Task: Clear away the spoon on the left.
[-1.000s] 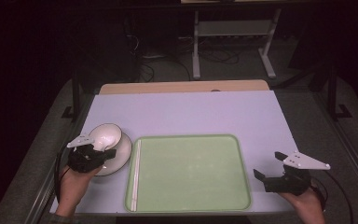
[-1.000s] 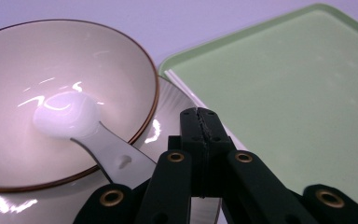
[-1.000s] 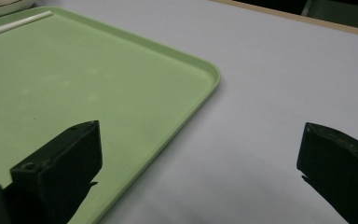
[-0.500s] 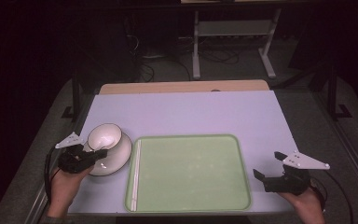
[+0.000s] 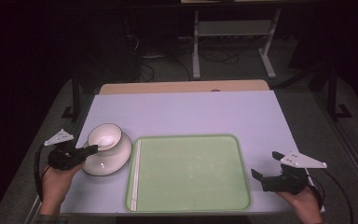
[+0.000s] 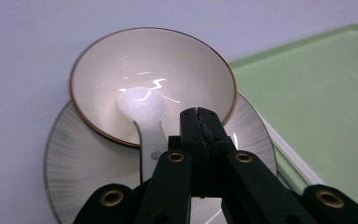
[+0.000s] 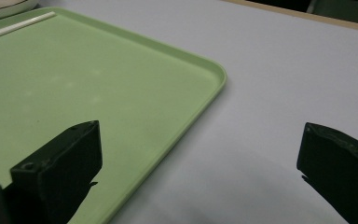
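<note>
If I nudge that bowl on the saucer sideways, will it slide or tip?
The bowl looks glazed and glossy, as does the saucer, so it would probably slide rather than grip. It sits off-centre toward the saucer's rim, so it may tip off. The spoon inside would likely shift too.

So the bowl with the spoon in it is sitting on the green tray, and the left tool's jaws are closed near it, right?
Not quite. The bowl sits on a white plate beside the green tray, as the high view shows. The spoon is in it, and the left gripper is closed nearby.
</note>
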